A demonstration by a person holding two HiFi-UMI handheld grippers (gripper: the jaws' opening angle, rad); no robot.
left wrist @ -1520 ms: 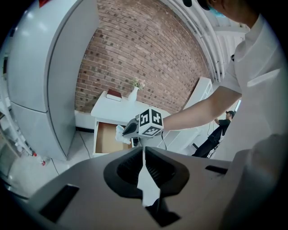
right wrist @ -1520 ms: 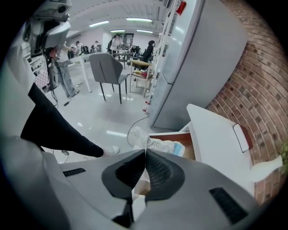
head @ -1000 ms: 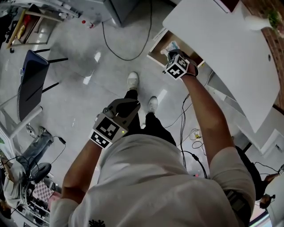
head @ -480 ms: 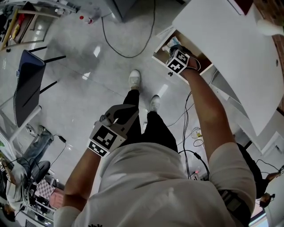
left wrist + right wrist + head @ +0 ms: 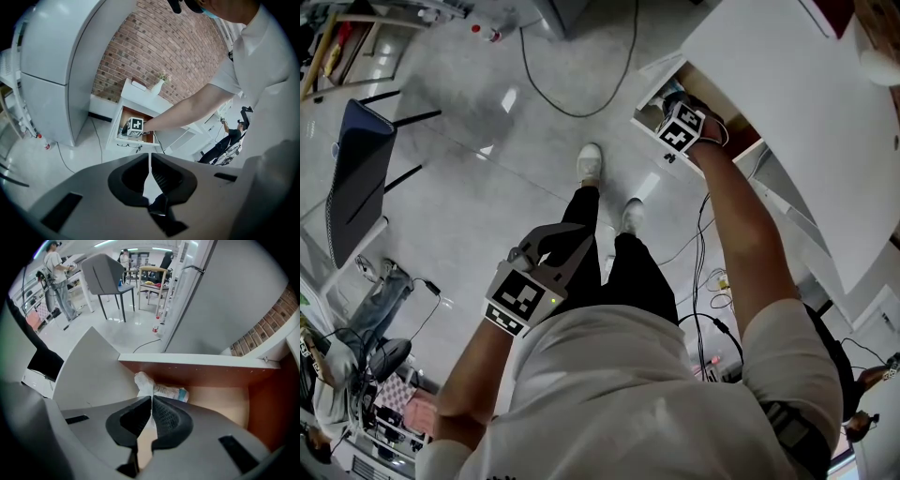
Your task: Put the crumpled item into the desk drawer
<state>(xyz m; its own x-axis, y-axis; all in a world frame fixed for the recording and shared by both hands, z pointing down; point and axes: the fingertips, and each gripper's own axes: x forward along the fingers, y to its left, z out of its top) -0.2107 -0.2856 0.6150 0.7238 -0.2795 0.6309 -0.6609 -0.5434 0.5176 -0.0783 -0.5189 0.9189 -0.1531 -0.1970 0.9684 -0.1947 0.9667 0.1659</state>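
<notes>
White with small print and a blue end, the crumpled item [image 5: 158,388] lies inside the desk drawer [image 5: 201,372], against the reddish-brown wall on its left side. In the right gripper view I read the right gripper [image 5: 151,398] as closed, its two ribbed jaws pressed together on the near edge of the crumpled item, with a pale strip showing in the slit between them. In the head view the right gripper [image 5: 670,101] reaches with an outstretched arm into the open drawer [image 5: 654,86], which projects from under the white desk [image 5: 787,103]. The left gripper [image 5: 572,234] is held low near the person's waist, above the grey floor [image 5: 487,141] and well apart from the desk. In the left gripper view I see the left gripper [image 5: 150,155] with its jaws together and nothing between them.
</notes>
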